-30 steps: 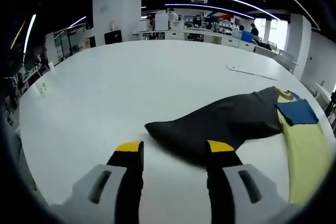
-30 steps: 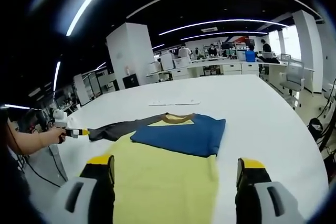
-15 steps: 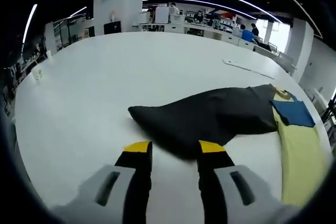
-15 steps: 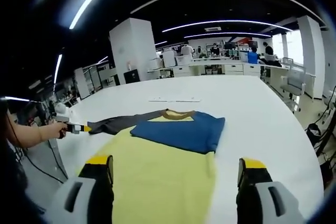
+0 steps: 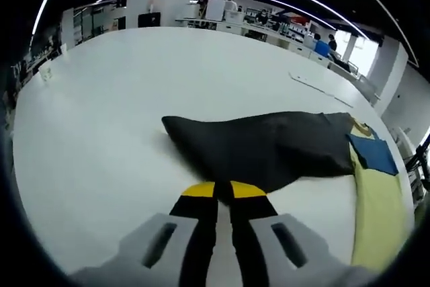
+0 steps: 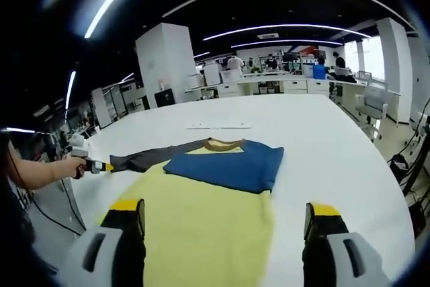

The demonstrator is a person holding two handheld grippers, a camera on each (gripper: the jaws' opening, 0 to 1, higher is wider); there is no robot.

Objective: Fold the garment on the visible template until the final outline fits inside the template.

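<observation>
A shirt lies flat on the white table [image 5: 101,99]: yellow body [image 6: 201,223], blue sleeve [image 6: 228,165] folded across the chest, dark grey sleeve [image 5: 262,147] stretched out sideways. My left gripper [image 5: 223,190] has its yellow-tipped jaws pressed together on the near edge of the dark grey sleeve. In the right gripper view the dark grey sleeve [image 6: 151,157] ends at the left gripper [image 6: 101,166], held by a person's hand [image 6: 57,169]. My right gripper [image 6: 225,208] stands wide open over the yellow body, nothing between its fingers.
A thin flat white strip [image 6: 218,126] lies on the table beyond the collar [image 6: 224,144]; it is the white strip [image 5: 321,89] at the far right of the left gripper view. The table's rounded edge [image 6: 396,199] is close on the right. Desks and people stand far behind.
My left gripper's jaws have come together on the edge of the dark grey sleeve. The right gripper stays open and has hardly moved.
</observation>
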